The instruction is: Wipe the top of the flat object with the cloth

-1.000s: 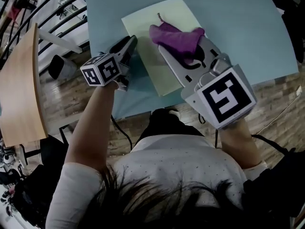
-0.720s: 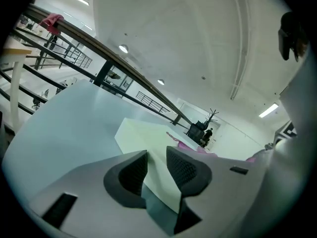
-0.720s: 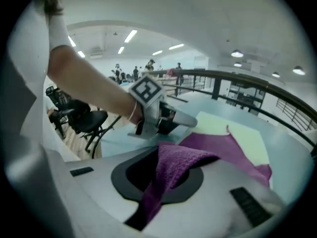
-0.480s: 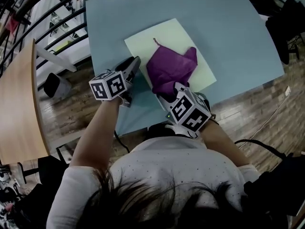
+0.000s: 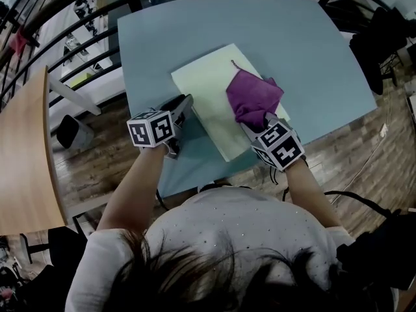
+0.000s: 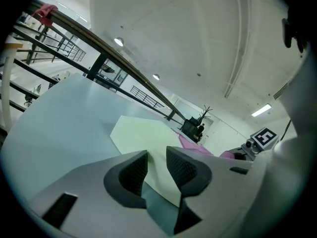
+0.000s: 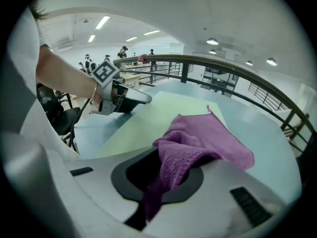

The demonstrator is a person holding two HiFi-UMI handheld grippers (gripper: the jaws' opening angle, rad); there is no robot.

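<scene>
Head camera steeply down over table (image 5: 312,57), tool cameras low, close, sharing pale sheet (image 5: 208,86)

Purple cloth (image 5: 255,97) and right tool (image 5: 255,119), now further right, at the pale sheet (image 5: 205,86) edge.

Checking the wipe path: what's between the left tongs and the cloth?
Only bare pale-yellow sheet; nothing else lies between the left tongs and the purple cloth. Clear in the head view.

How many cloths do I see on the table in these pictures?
1. The purple cloth lies on the pale sheet on the blue table, its near end gripped in the right claw. No other cloth shows.
</scene>
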